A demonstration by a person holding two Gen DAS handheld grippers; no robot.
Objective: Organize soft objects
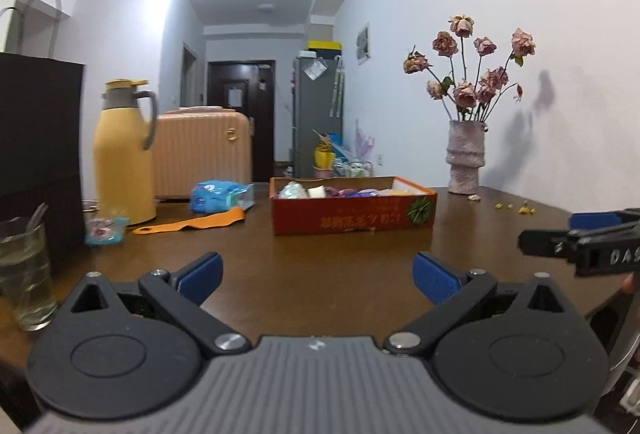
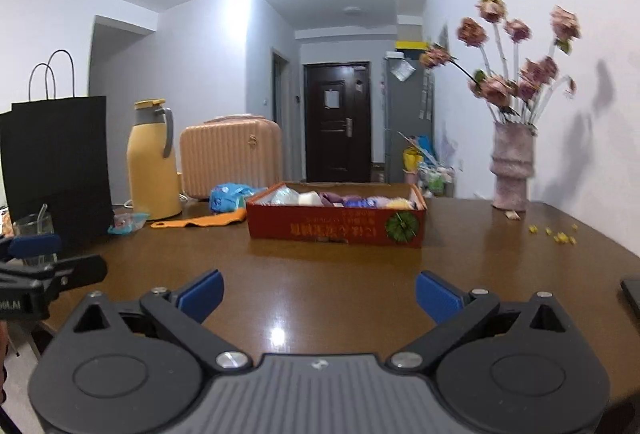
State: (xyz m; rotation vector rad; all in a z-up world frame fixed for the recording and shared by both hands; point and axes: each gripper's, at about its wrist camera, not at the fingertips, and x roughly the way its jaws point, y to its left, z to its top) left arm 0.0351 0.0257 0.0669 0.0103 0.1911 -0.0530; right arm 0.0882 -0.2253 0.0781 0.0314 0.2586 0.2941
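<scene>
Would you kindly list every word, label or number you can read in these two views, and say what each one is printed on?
"DAS", cut off at the frame edge: on the right gripper, left wrist view.
"OOLAI", partly cut off and uncertain: on the left gripper, right wrist view.
Yellow print on the red cardboard box: blurred, unreadable.
Blue packet, paper on the dark door: too small to read.

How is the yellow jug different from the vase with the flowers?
The yellow jug is smooth, with a grey handle and closed lid; the vase is pinkish, ridged, open-topped and holds dried roses. The jug stands at the table's left, the vase at its right by the wall. Both stand upright.
</scene>
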